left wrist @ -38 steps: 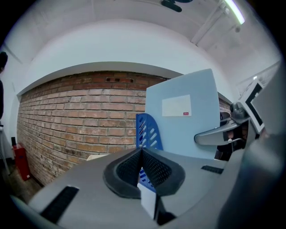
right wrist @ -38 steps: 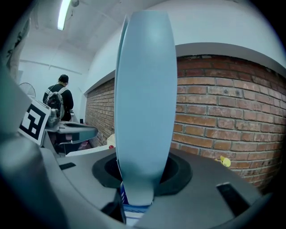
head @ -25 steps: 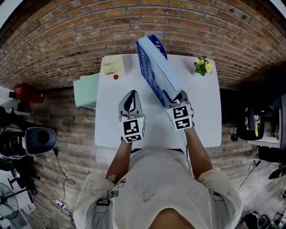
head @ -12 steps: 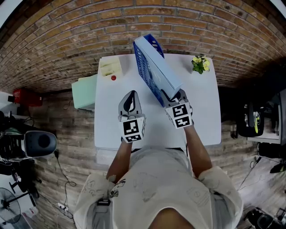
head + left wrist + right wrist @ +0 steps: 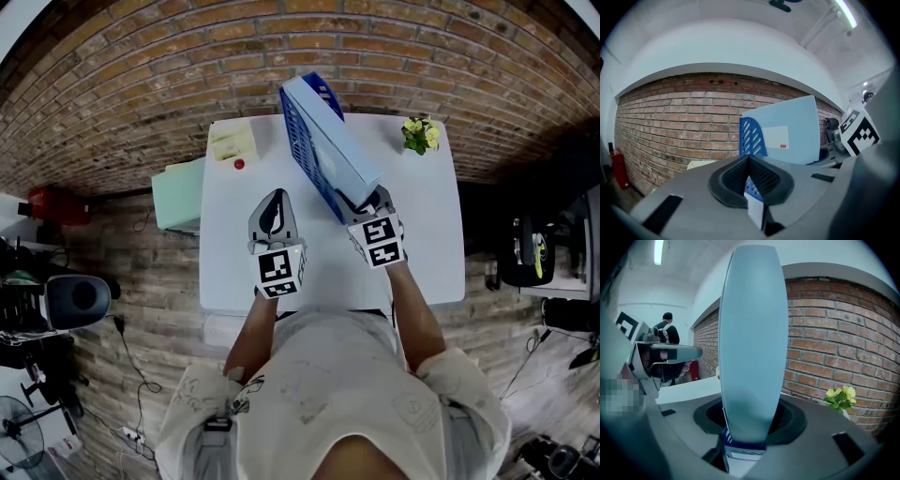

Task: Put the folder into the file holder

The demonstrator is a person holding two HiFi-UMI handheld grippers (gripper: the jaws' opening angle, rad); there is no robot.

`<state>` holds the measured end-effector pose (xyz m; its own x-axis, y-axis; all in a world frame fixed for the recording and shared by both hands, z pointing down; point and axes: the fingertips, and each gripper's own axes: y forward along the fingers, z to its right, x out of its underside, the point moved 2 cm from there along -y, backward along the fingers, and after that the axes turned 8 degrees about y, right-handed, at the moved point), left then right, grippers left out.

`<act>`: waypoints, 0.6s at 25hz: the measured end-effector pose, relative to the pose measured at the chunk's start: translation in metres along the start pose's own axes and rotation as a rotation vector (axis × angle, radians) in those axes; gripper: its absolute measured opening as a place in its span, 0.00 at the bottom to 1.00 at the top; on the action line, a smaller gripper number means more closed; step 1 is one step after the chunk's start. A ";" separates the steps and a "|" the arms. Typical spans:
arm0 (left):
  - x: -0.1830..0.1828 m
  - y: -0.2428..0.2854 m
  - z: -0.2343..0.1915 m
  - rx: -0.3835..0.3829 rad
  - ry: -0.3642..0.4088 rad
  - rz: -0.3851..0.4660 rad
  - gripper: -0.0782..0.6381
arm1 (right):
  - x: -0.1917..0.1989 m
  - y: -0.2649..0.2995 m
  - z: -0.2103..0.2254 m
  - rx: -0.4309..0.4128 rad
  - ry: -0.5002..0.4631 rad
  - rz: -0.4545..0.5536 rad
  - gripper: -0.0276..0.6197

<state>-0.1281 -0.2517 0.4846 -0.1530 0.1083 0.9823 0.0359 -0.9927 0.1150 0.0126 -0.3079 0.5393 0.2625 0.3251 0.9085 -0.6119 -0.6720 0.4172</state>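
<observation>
Nearest, the left tongs (image 5: 748, 161) are resting pressed together and empty, pointing at the holder (image 5: 302, 141) from its near left. Just right of them, the right tongs (image 5: 364, 204) are sitting at the near end of the folder (image 5: 339, 150). Their jaws have just been spreading, and the folder's edge is lying between them with the pads seemingly off it. The folder is standing on edge in the holder on the desk (image 5: 427, 234), its long axis running from these tongs toward the far left. The right hand is the nearer 1, so its retreat is looking like a straight pull back along that axis, toward the near right.
</observation>
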 end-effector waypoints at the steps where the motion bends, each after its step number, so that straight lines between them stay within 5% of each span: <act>1: -0.001 0.000 -0.001 -0.001 0.001 0.001 0.12 | 0.000 -0.001 0.000 0.001 0.001 0.001 0.39; 6: -0.002 -0.002 -0.004 -0.006 0.003 0.007 0.12 | -0.015 -0.011 0.000 0.010 0.017 0.061 0.50; 15: -0.004 -0.002 -0.004 0.000 0.006 0.015 0.12 | -0.095 -0.061 -0.002 0.019 -0.001 0.292 0.53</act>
<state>-0.1318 -0.2499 0.4798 -0.1584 0.0932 0.9830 0.0380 -0.9942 0.1004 0.0238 -0.2965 0.4278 0.0783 0.1150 0.9903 -0.6474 -0.7495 0.1382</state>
